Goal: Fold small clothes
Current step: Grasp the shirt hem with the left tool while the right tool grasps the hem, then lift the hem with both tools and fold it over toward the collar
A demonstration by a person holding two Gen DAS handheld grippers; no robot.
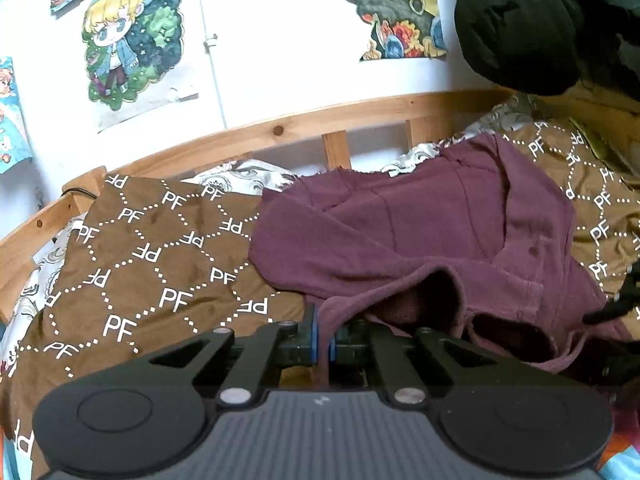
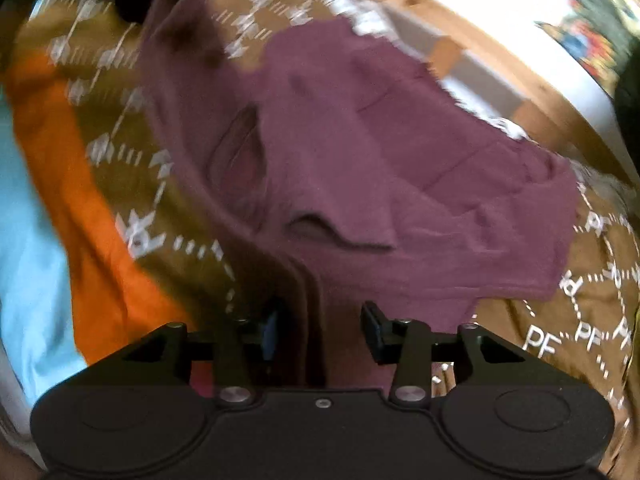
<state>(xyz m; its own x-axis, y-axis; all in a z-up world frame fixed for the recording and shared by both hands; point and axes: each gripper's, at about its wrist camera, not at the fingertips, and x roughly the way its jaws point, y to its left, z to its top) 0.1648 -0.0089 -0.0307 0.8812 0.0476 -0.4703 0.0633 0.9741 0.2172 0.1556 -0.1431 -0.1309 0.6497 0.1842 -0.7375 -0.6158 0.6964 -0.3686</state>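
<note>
A small maroon garment [image 1: 420, 232] lies rumpled on a brown blanket [image 1: 152, 248] printed with white "PF" letters. My left gripper [image 1: 323, 346] is shut on the garment's near edge, with cloth pinched between the blue pads. In the right wrist view the same maroon garment [image 2: 400, 168] spreads ahead, blurred by motion. My right gripper [image 2: 320, 330] is open, its fingers standing either side of a fold of the garment's near edge. The other gripper shows as a dark shape at the right edge of the left wrist view [image 1: 616, 308].
A wooden bed rail [image 1: 280, 130] runs behind the blanket, with a white wall and cartoon posters [image 1: 128, 36] above. A black cloth bundle [image 1: 540, 20] hangs at the top right. Orange cloth [image 2: 80, 184] and light blue cloth [image 2: 28, 240] lie left of the blanket.
</note>
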